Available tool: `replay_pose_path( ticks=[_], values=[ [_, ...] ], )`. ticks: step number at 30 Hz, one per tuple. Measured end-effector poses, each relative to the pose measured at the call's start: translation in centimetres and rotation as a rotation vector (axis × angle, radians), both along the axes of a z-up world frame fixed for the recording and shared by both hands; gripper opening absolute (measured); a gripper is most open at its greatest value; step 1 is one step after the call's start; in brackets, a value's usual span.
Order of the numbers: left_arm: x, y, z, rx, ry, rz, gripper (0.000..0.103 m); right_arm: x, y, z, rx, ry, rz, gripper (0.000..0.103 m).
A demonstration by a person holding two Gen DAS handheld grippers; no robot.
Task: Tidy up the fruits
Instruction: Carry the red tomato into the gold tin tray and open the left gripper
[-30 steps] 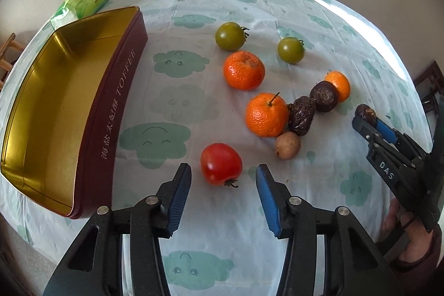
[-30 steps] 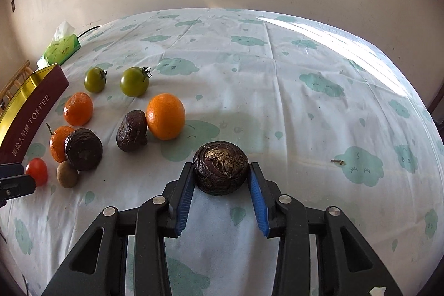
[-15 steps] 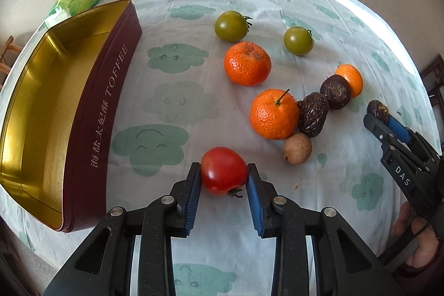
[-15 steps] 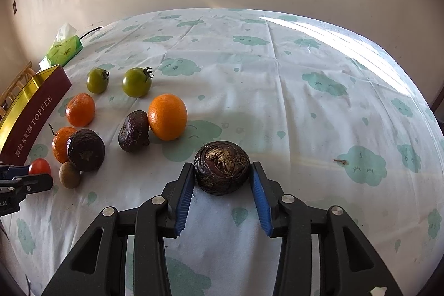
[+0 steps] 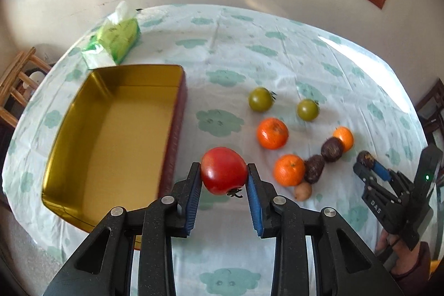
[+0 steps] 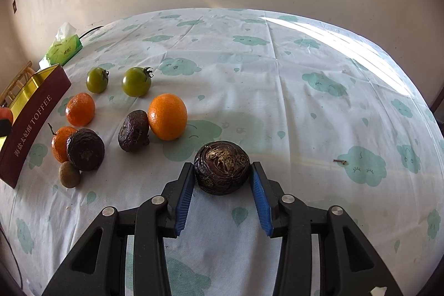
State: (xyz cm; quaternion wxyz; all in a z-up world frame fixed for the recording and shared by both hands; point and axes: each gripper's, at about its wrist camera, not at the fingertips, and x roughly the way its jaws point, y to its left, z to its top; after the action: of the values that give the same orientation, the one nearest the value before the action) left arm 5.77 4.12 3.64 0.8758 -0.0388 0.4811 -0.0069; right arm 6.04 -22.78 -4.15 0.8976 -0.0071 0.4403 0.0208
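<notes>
Clothed table — toffee tin, tissue pack, loose fruit.

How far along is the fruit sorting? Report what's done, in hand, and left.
Done: nothing; the gold tin holds no fruit. In hand: the left gripper clamps the red tomato; the right gripper grips a dark wrinkled fruit. Left: green tomatoes, oranges, dark fruits and a small brown one on the tablecloth.

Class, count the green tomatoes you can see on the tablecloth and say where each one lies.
2. One green tomato lies nearer the tin; the other green tomato lies beside it, behind the big orange. None seems hidden.
</notes>
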Motion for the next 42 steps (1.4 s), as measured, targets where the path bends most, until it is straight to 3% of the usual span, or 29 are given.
replay_pose_path(
  ticks=[4,11,21,42],
  values=[
    [1.2,4.5,0.3,0.048,-0.010,0.110,0.033,0.0,0.0,0.0,0.000,0.001,0.000,0.040],
    [3.1,10.0,-3.1,0.042,0.070,0.214,0.033,0.0,0.0,0.0,0.000,0.001,-0.001,0.039],
    [4.3,9.8,-6.5,-0.002,0.143,0.206,0.033,0.1,0.0,0.0,-0.005,0.002,-0.001,0.040],
    [4.5,6.1,-6.9,-0.055,0.146,0.115,0.033,0.1,0.0,-0.1,-0.008,0.004,-0.001,0.039]
  ],
)
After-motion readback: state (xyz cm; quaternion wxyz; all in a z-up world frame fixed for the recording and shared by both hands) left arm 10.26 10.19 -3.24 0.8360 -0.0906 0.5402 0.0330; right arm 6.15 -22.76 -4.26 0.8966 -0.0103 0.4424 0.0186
